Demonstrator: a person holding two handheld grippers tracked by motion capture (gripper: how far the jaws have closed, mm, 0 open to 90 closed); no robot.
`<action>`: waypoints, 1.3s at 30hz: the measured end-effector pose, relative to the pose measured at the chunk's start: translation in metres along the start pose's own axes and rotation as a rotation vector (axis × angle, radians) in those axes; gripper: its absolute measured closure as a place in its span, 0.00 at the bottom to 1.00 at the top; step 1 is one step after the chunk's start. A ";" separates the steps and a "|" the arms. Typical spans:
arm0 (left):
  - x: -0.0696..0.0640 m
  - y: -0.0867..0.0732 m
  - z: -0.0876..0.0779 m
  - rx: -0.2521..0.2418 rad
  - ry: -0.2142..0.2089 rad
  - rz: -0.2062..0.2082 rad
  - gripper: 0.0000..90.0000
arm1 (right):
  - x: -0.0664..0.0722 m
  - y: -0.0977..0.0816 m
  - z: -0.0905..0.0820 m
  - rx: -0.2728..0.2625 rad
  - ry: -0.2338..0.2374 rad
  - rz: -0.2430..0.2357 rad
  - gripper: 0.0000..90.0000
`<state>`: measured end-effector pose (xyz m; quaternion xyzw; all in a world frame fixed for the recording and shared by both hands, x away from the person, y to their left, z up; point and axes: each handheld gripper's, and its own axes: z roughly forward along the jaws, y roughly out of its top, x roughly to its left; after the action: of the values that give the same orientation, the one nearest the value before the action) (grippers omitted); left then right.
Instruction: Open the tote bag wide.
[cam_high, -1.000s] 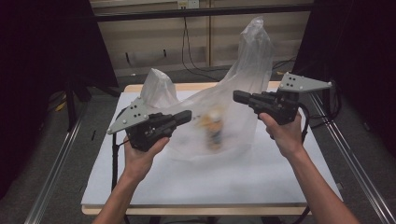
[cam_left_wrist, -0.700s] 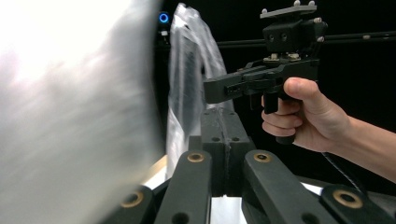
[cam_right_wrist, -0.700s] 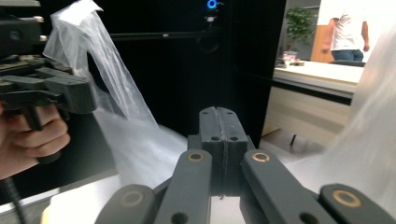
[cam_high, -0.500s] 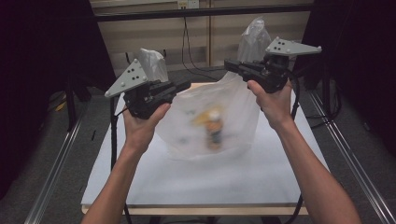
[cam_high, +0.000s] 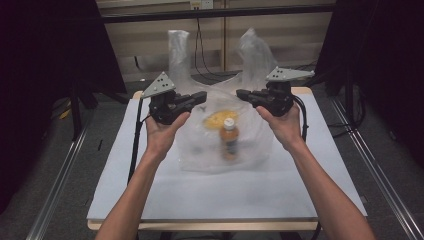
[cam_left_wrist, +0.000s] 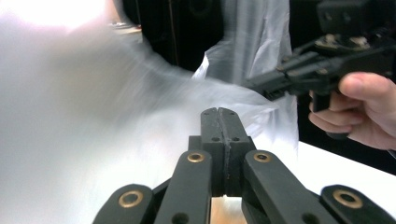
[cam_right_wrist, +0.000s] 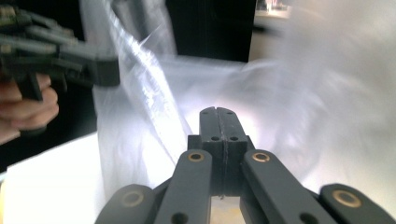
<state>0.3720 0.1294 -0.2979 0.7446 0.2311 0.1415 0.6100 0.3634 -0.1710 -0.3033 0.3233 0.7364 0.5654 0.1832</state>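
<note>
A clear plastic bag (cam_high: 225, 135) stands at the middle of the white desk (cam_high: 150, 200), an orange-filled bottle (cam_high: 230, 140) upright inside it with a yellow item (cam_high: 218, 118) just behind. The bag's two handles rise at the far side, one left, one right. The left gripper (cam_high: 200, 96) and right gripper (cam_high: 240, 93) face each other across the bag's mouth, each with its jaws pressed together, apparently pinching the thin film of the rim; whether plastic truly sits between the tips is hard to tell, as both gripper views are blurred there.

The step in hand looks like holding the bag's top edges, either to settle the bag or gather its handles. The next move probably calls for bringing the two sides together evenly, without tipping the bottle.

Bare desk lies on the near side and to both flanks; the far edge sits close behind the bag, with dark rails and cables beyond it.
</note>
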 end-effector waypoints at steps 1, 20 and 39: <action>0.002 -0.005 0.002 0.017 0.010 0.001 1.00 | -0.001 -0.005 0.002 0.006 0.006 0.008 1.00; 0.001 -0.076 0.046 0.145 -0.065 -0.036 1.00 | -0.006 -0.074 0.013 0.071 0.062 0.087 1.00; 0.002 -0.146 0.065 0.294 -0.089 -0.062 1.00 | -0.013 -0.132 0.023 0.181 0.067 0.144 1.00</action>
<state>0.3805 0.0969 -0.4538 0.8241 0.2450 0.0540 0.5080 0.3522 -0.1836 -0.4373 0.3714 0.7650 0.5188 0.0875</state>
